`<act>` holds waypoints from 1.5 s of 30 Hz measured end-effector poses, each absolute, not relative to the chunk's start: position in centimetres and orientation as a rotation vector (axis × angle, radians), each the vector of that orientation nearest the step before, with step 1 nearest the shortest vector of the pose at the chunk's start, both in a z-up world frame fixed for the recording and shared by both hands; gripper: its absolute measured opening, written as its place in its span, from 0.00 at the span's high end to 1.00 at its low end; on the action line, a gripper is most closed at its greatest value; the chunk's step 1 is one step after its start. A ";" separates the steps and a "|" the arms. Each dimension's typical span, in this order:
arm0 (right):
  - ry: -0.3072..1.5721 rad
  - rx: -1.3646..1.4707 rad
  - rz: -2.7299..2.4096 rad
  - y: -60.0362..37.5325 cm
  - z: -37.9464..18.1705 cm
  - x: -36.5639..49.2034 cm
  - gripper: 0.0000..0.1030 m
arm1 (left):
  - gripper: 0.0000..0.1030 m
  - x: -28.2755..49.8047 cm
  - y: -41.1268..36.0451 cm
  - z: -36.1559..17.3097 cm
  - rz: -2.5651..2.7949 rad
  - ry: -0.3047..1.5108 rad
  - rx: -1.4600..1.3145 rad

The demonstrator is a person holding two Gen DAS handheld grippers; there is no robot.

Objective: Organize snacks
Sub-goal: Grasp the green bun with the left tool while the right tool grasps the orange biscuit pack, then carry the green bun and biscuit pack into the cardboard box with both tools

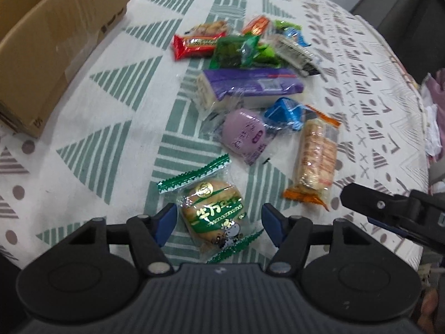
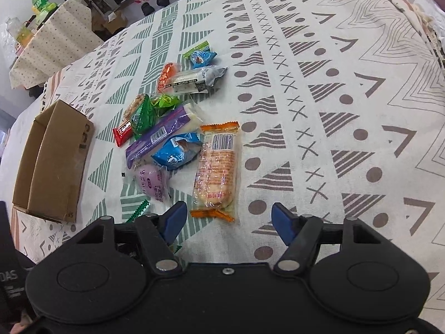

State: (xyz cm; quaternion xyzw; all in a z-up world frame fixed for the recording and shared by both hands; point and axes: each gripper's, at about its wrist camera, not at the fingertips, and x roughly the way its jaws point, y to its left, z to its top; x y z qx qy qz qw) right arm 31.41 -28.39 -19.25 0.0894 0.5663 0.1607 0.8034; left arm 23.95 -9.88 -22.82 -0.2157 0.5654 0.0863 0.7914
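2 hand-held grippers part-open, empty: left (image 1: 219, 224) straddles round glossy bun pkt (image 1: 212, 211); right (image 2: 229, 222) nr crinkly orange-edged cracker pkt (image 2: 215, 169).

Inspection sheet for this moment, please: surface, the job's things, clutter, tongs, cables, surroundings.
Surface: patterned tablecloth, flat, covering the table.
Job's things: cardboard box open at the left; snack packets in a loose pile, among them a green-edged bun packet, an orange-ended cracker pack, a purple bar, a lilac round packet and a red bar.
Clutter: nothing seen beyond the snacks.
Tongs: left tongs open, astride the bun packet, pads off it; right tongs open, just short of the cracker pack.
Cables: nothing seen.
Surroundings: second covered table with bottles behind.
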 end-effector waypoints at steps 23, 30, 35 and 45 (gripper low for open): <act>1.173 0.095 0.315 -24.4 -21.7 33.1 0.29 | 0.54 23.9 -6.6 -22.0 0.317 1.136 -0.416; 1.206 0.075 0.321 -23.9 -22.0 33.0 0.69 | 0.54 23.7 -5.4 -20.8 0.335 1.119 -0.417; 1.167 0.129 0.337 -24.2 -19.8 32.4 0.69 | 0.54 23.3 -4.6 -19.1 0.327 1.082 -0.419; 1.111 0.231 0.354 -22.9 -15.2 31.4 0.69 | 0.54 22.1 -2.3 -15.0 0.309 1.009 -0.430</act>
